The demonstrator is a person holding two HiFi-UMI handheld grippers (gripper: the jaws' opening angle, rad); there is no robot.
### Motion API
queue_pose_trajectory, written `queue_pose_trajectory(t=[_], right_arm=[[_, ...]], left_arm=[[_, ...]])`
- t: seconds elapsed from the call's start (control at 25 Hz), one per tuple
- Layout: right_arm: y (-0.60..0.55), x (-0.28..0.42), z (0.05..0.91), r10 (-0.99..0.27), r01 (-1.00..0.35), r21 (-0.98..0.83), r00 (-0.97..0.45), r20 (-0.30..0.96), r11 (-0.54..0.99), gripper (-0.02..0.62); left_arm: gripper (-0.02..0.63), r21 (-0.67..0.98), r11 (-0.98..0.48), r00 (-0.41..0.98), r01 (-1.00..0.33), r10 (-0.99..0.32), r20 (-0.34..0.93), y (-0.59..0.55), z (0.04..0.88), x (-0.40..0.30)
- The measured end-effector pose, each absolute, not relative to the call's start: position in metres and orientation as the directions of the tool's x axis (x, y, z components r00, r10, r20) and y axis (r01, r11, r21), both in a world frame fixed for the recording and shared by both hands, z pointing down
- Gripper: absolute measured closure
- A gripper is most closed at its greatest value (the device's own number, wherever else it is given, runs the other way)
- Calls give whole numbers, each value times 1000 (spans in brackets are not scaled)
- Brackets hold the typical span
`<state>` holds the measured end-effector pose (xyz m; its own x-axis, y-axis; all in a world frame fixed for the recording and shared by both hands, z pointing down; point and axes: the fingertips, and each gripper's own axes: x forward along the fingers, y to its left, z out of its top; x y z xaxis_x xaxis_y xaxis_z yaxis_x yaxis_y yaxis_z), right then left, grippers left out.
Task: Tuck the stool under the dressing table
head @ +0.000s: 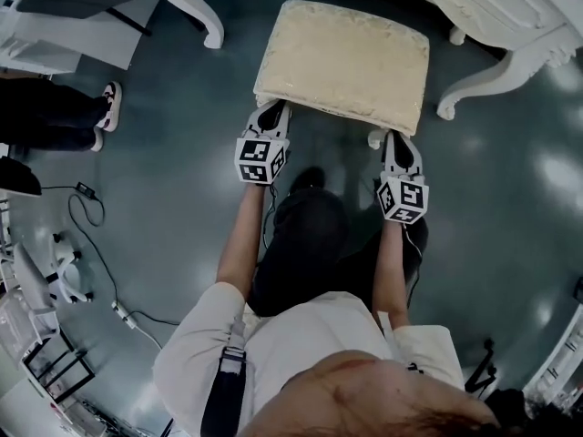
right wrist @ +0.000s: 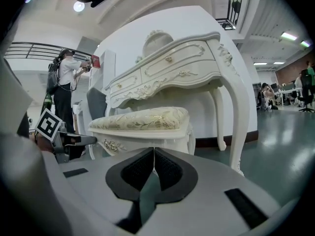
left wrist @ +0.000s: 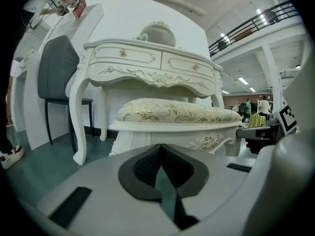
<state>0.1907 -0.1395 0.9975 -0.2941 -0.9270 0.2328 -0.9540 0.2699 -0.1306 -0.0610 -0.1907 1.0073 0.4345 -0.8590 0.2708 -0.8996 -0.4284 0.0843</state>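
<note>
The stool (head: 342, 62) has a cream patterned cushion on a white carved frame. It stands on the grey-green floor in front of the white dressing table (head: 510, 7), between that table's curved legs. My left gripper (head: 271, 115) is shut and empty, its tip at the stool's near left corner. At the near right corner my right gripper (head: 398, 142) is shut too. In the left gripper view the stool (left wrist: 177, 113) stands just ahead of the closed jaws, with the table (left wrist: 147, 63) behind it. The right gripper view shows the stool (right wrist: 140, 118) ahead and the table (right wrist: 172, 68) above it.
A grey chair (left wrist: 56, 73) stands left of the table. A bystander's shoes (head: 109, 106) are at the left, with cables (head: 86, 208) and white equipment (head: 36, 280) on the floor. Another person (right wrist: 64, 87) stands far off.
</note>
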Motion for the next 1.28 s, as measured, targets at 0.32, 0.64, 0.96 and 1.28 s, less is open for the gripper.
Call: queue_pose_trajectory(t=[0.32,0.64,0.96,1.28], right_arm=[[-178,196,996,-917,-958,-107,-284,280,265,551],[-223,211,999,-912,-957,-108,-290,290,270,551],[-267,203,992,-898,-957,-78,-291,329,281,551],[-309,207,995,-898,-962,-63,-270,348,266,551]], left_arm=[[591,112,-440,453,-891,-845,283,-230,1007,-55],[592,110,-441,454,-891,-847,276,-273,1010,-39],[591,163,-439,467,-884,-847,254,-327,1003,-45],[591,123,-486,500,-865,-816,289,-378,1003,-36]])
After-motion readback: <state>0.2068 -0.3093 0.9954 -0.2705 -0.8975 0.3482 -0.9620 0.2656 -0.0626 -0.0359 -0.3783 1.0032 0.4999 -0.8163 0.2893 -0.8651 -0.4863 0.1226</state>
